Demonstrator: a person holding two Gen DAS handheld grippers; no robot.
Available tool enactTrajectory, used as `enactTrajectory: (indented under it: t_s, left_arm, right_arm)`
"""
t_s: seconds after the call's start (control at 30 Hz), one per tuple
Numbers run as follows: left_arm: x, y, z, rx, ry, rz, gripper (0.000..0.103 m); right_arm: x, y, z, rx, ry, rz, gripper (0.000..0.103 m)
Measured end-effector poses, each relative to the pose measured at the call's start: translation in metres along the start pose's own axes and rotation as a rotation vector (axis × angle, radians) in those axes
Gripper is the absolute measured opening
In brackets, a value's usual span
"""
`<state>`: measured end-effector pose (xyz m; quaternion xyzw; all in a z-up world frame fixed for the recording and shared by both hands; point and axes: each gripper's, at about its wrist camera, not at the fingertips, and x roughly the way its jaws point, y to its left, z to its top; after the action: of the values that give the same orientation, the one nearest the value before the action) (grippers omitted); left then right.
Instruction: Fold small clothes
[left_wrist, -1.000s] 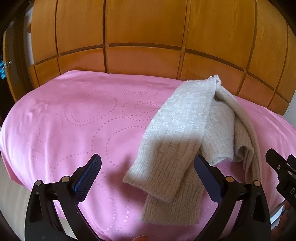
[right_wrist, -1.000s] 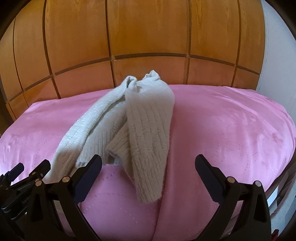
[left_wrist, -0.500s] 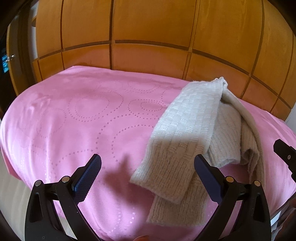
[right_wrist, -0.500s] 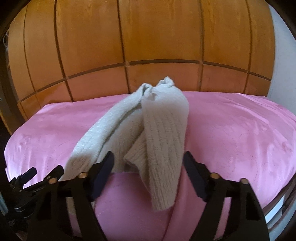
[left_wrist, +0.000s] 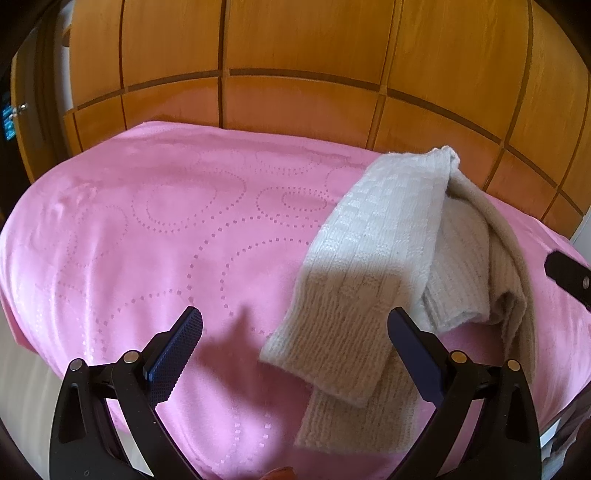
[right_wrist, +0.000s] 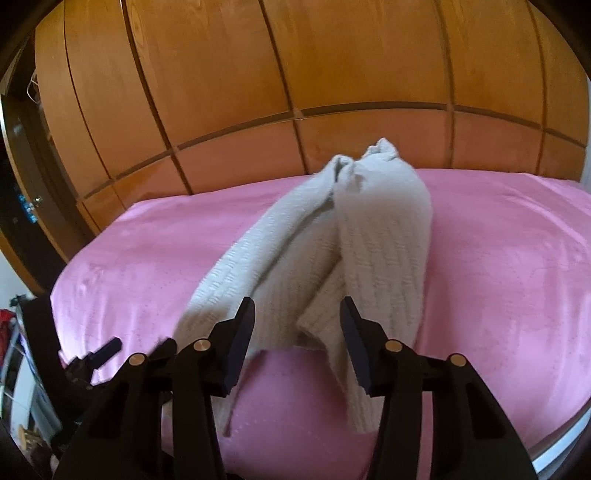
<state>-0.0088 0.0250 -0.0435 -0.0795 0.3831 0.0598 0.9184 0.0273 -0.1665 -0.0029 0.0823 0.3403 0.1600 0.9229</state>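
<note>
the right claw has narrowed its jaws over the last second and pushed in toward the near hem of the crumpled knit garment on the pink bed, still half open on nothing (a pinch looks imminent), while the left claw stays wide open beside it.
</note>
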Motion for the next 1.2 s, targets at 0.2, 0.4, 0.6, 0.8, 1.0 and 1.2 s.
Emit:
enactTrajectory:
  t_s: [0.2,0.4,0.6,0.8,1.0,1.2]
  left_arm:
    - [0.016,0.017,0.022,-0.036,-0.011,0.039,0.099]
    - [0.019,0.052,0.021,-0.114,0.008,0.087,0.099]
    - [0.020,0.068,0.018,-0.138,0.024,0.102,0.099]
    - [0.019,0.066,0.016,-0.093,0.030,0.011,0.099]
    - [0.018,0.030,0.008,0.070,0.070,-0.221,0.099]
    - [0.032,-0.007,-0.002,0.221,0.144,-0.246,0.093]
  right_arm:
    - [0.037,0.005,0.027,0.018,0.041,0.072,0.054]
    - [0.099,0.016,0.044,0.037,0.136,0.112,0.053]
    - [0.155,0.034,0.034,0.047,0.286,0.192,0.017]
    - [0.120,0.026,0.048,0.058,0.220,0.262,0.006]
    - [0.020,-0.072,0.102,0.122,-0.044,0.146,0.006]
    - [-0.042,-0.223,0.132,0.245,-0.205,-0.310,0.006]
